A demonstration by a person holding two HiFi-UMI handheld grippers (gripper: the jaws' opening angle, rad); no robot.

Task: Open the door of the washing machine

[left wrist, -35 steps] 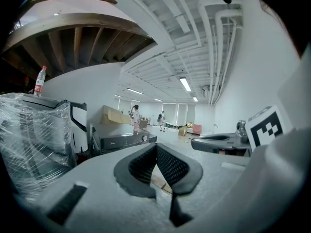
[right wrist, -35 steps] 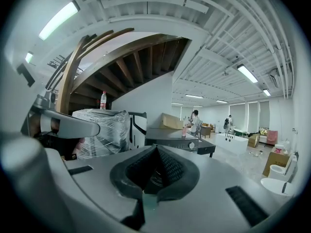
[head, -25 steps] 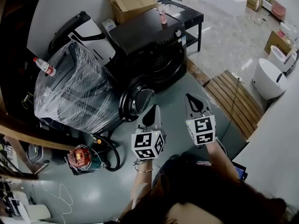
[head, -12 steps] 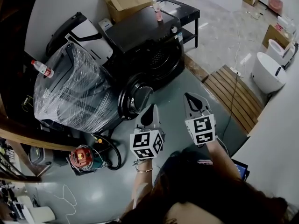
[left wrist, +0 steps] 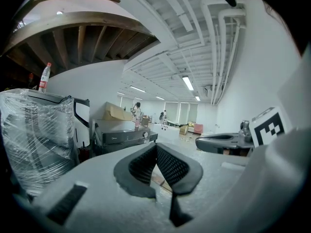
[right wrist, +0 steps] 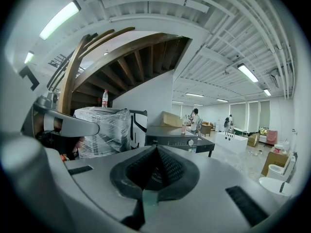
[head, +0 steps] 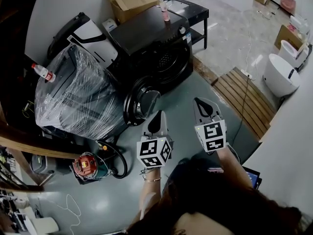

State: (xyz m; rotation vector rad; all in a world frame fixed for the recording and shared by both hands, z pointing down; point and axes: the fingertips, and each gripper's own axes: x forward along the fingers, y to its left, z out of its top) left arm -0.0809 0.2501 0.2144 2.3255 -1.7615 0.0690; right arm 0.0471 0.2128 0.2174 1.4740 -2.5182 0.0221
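The black washing machine [head: 161,53] stands ahead of me, its round door [head: 142,103] low on the front. I cannot tell whether the door is latched. My left gripper [head: 160,113] hovers just right of the door, apart from it, with its jaws shut on nothing. My right gripper [head: 199,101] is held further right over the grey floor, also shut and empty. In the left gripper view the left gripper [left wrist: 156,145] points past the washing machine [left wrist: 124,137]. In the right gripper view the right gripper [right wrist: 156,148] points at the washing machine [right wrist: 177,140].
A plastic-wrapped appliance [head: 78,94] with a bottle [head: 43,71] on it stands left of the washer. A cardboard box [head: 129,1] and a black table [head: 198,14] are behind. A wooden pallet [head: 244,104] lies right, and a red tool [head: 85,166] with a hose lies lower left.
The head view has shifted slightly. Both grippers stay where they were, still shut.
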